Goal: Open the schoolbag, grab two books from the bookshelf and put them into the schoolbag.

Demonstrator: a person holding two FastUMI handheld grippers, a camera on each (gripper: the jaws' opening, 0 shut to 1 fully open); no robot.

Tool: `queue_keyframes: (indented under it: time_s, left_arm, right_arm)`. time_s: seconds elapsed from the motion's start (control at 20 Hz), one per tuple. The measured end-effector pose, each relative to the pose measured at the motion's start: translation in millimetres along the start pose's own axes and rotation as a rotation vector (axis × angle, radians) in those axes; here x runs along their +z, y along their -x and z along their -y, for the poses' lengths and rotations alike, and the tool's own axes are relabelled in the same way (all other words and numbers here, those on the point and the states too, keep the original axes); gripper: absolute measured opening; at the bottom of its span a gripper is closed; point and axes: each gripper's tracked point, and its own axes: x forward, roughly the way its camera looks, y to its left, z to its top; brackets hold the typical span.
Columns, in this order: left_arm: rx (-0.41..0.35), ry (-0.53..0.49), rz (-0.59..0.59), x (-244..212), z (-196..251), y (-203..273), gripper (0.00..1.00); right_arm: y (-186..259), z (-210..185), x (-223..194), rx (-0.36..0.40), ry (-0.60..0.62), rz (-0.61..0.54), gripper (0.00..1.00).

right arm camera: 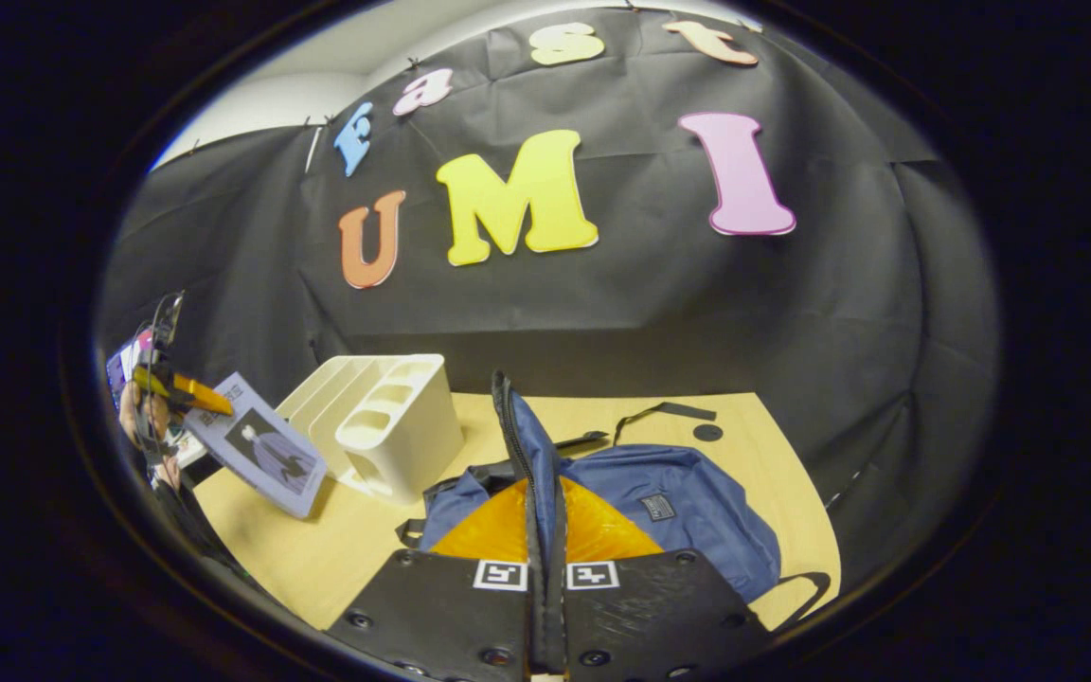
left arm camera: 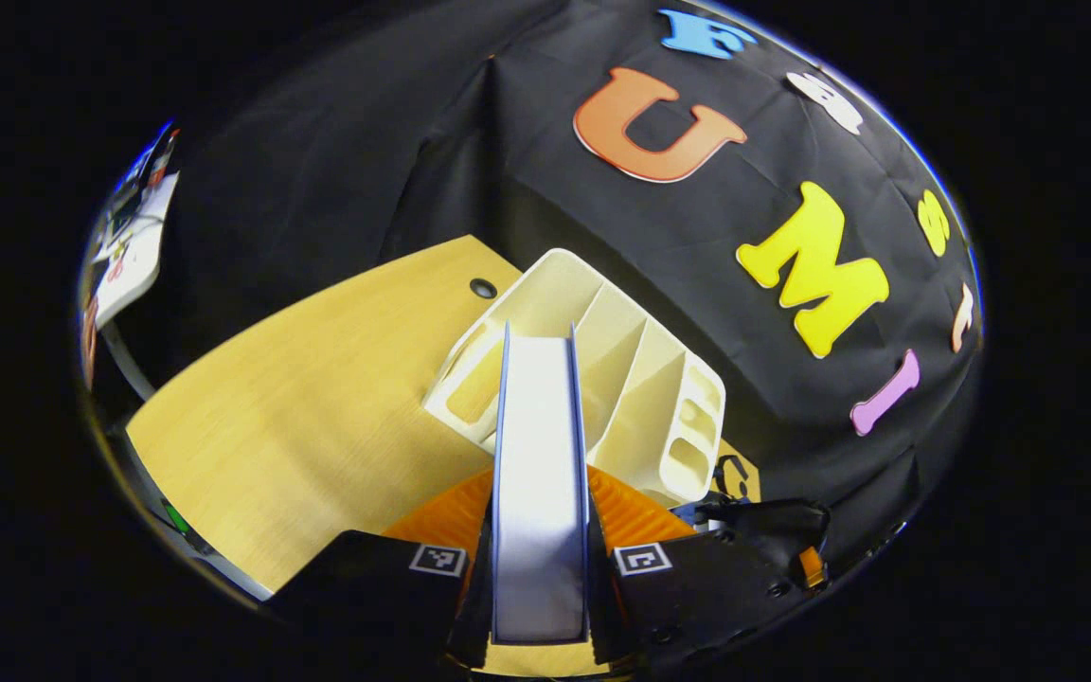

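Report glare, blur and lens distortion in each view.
Left gripper view: the book held close to the lens is washed out pale by glare; the fisheye bows the table edge. Right gripper view: evenly lit and sharp on the schoolbag; the left gripper sits small and warped near the rim.

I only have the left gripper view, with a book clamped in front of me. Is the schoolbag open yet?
Observer: It looks open. The right gripper is shut on the zip edge of the schoolbag and holds it upright.
Operator: Where is the bag?
Observer: On the table, just right of the bookshelf in the right gripper view.
Operator: And my book?
Observer: The book hangs tilted in the air, left of the shelf, cover towards the right gripper.
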Motion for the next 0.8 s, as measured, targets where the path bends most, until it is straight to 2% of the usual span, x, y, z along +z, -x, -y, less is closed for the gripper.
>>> queue_keyframes:
  time_s: [0.15, 0.2, 0.25, 0.4, 0.55, 0.8]
  left_arm:
    - [-0.067, 0.073, -0.022, -22, -11, 15, 0.42]
    - [-0.113, 0.081, -0.034, -34, -6, 17, 0.47]
    - [-0.158, 0.102, -0.055, -48, 1, 19, 0.42]
    - [-0.282, 0.153, -0.106, -72, 19, 24, 0.42]
    - [-0.396, 0.145, -0.123, -93, 48, 17, 0.42]
    - [-0.537, 0.185, -0.199, -120, 104, -8, 0.42]
  right_arm:
    - [-1, 2, -4, -0.02, -0.027, -0.012, 0.0]
    - [0, 2, -5, -0.027, -0.022, -0.013, 0.0]
    - [0, 1, -5, -0.031, -0.018, -0.014, 0.0]
    - [0, -2, -5, -0.039, -0.004, -0.012, 0.01]
    - [-1, -4, -5, -0.042, 0.013, -0.019, 0.0]
    - [4, 1, 1, -0.053, -0.01, -0.006, 0.0]
